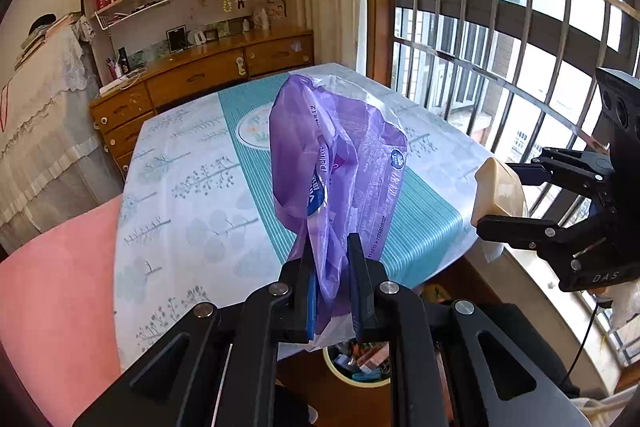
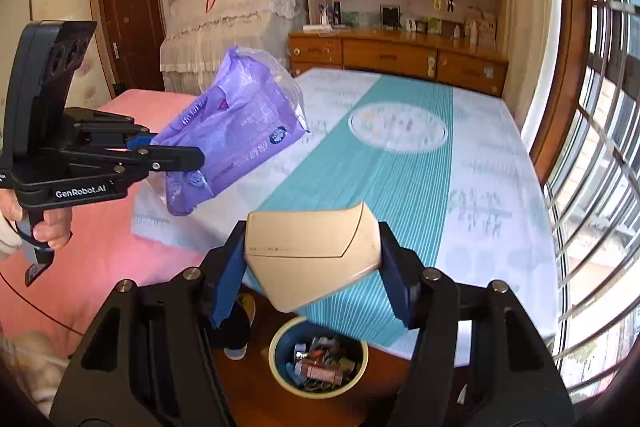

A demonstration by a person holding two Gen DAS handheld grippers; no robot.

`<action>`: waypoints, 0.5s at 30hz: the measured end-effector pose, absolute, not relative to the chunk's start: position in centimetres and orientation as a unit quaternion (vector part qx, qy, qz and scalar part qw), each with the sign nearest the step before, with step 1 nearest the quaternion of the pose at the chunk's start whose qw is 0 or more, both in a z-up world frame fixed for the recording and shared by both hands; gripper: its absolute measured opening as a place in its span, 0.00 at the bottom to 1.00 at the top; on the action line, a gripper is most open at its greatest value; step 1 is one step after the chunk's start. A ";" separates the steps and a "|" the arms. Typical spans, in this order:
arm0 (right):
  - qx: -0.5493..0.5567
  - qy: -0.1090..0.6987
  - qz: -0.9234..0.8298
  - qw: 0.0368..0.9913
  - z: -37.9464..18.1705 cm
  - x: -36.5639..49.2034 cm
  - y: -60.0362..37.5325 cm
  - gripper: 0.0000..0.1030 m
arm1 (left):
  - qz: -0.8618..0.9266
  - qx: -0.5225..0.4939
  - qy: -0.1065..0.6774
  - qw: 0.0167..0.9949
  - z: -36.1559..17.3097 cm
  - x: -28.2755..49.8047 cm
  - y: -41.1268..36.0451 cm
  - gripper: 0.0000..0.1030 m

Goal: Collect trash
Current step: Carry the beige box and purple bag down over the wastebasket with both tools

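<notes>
The left claw (image 1: 330,251) is clenching a crumpled purple plastic wrapper (image 1: 336,155), its pads pinching the lower end so the thin, half-translucent film is standing up above the bed (image 1: 180,195). White printing is running along the wrapper: "Deluxe" is readable beside a blue-and-white logo patch, a small round blue emblem is sitting toward its 3 o'clock edge, and a line of tiny digits is too small to read. In the right wrist view the same wrapper (image 2: 236,131) is hanging out toward 1 o'clock from the left claw (image 2: 192,157), whose black body is carrying the white lettering "GenRobot.AI"; a hand (image 2: 48,227) is gripping its handle. The right claw (image 2: 312,259) is grasping a smooth cream-coloured plastic casing (image 2: 312,251) across its width, with blue pads pressing both sides; a thin dark seam is crossing its front. Directly at 6 o'clock from it, a round bin (image 2: 318,359) with a pale rim is standing on the wooden floor, holding mixed scraps. From the left wrist, the right claw's (image 1: 496,193) body is showing the letters "DAS".
</notes>
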State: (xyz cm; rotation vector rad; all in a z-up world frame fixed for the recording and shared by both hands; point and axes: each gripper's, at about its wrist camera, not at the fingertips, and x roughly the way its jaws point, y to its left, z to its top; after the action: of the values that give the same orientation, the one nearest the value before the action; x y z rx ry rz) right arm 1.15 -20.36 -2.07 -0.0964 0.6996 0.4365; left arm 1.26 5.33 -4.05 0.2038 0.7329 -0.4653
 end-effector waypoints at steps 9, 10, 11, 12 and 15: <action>-0.035 0.412 0.194 0.890 -13.2 -2.3 -21.7 0.56 | -0.292 0.125 0.407 0.857 -15.0 -2.8 4.6 0.12; -0.035 0.425 0.193 0.884 -14.6 -2.5 -21.8 0.56 | -0.301 0.130 0.413 0.850 -16.4 -3.2 4.5 0.12; -0.034 0.434 0.193 0.880 -15.8 -2.7 -21.9 0.56 | -0.308 0.136 0.418 0.844 -17.5 -3.8 4.3 0.12; -0.033 0.442 0.192 0.875 -16.8 -2.7 -22.0 0.56 | -0.315 0.145 0.423 0.837 -18.8 -4.5 4.0 0.12; -0.039 0.460 0.192 0.866 -20.0 -3.0 -21.9 0.56 | -0.325 0.175 0.438 0.819 -22.5 -4.3 3.2 0.12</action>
State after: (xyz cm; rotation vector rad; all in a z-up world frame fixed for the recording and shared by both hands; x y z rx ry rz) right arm -3.01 -21.90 -20.02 -0.0821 0.9639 0.4018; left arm -4.30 3.19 -22.47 0.3721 0.9334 -0.6930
